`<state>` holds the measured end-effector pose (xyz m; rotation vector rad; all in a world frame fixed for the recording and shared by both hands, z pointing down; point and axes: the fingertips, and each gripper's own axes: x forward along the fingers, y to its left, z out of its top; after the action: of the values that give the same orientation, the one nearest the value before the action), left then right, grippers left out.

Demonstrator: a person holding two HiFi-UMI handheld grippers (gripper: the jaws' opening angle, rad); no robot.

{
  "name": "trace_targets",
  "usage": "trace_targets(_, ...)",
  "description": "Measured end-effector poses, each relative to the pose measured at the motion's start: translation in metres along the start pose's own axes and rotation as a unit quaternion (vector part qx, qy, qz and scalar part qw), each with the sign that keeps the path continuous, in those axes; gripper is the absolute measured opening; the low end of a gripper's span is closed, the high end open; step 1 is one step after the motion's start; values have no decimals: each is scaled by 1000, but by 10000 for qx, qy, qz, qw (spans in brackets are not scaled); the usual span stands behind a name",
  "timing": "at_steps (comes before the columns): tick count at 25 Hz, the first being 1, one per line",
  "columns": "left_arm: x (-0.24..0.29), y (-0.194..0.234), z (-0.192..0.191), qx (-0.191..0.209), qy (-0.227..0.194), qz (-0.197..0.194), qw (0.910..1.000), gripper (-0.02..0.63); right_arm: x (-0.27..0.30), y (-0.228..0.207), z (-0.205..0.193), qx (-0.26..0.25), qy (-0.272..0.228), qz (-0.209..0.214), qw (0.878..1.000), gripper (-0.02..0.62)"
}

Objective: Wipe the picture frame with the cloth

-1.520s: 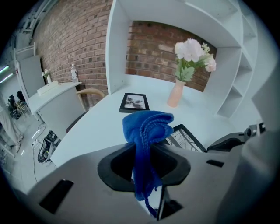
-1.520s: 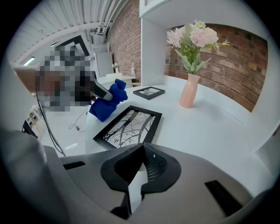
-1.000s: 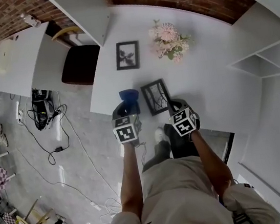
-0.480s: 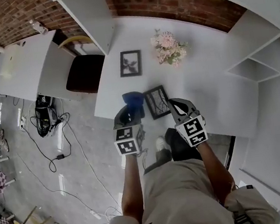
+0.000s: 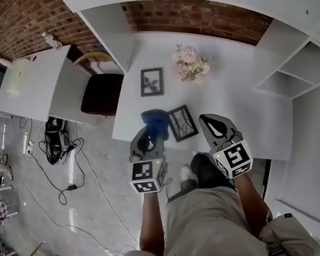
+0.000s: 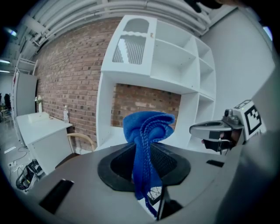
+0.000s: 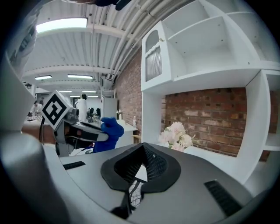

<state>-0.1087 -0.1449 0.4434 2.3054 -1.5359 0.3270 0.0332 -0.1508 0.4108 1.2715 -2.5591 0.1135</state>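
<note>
A small black picture frame (image 5: 182, 122) lies flat near the front edge of the white table (image 5: 231, 90). My left gripper (image 5: 149, 132) hovers just left of it, shut on a bunched blue cloth (image 5: 156, 119). In the left gripper view the cloth (image 6: 146, 127) sticks up from between the jaws of the left gripper (image 6: 146, 153). My right gripper (image 5: 211, 121) hangs to the right of the frame, apart from it, shut and empty. In the right gripper view, below the shut jaws of the right gripper (image 7: 141, 151), a bit of the frame (image 7: 136, 192) shows.
A second black frame (image 5: 151, 81) and a pink flower bunch (image 5: 191, 64) sit further back on the table. White shelving (image 5: 293, 70) stands at the right, a brick wall (image 5: 191, 13) behind. A dark chair (image 5: 101, 94) is left of the table.
Both grippers have drawn back toward the person. The right gripper, close against the frame's right side a second ago, now stands apart from it. The cloth stays in the left gripper.
</note>
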Motion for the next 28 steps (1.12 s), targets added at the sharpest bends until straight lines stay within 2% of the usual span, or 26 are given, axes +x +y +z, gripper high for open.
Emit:
trace_targets(5,-20,-14,34,169,-451,-101,9988,98,-21,-3,40,-136,-371,-36,9992,-3)
trace_targets(11,-42,-29,66,215,-765,-219,9966,98,-40,0,73,-361,-655,-92,9972,-5)
trace_targets(18,-57,-37,83,296,-1010,-260,9941,98,-45,11,79,-347,-625,-95,9974,-5)
trace_targets(24,-66,-42,87,355,-973,-318,9941,98,-48,15,89,-370,-701,-115,9968,-5)
trace_targets(28,-68,-40,95,410,-1129,-308,9923,98,-49,16,92,-376,-700,-112,9968,-5)
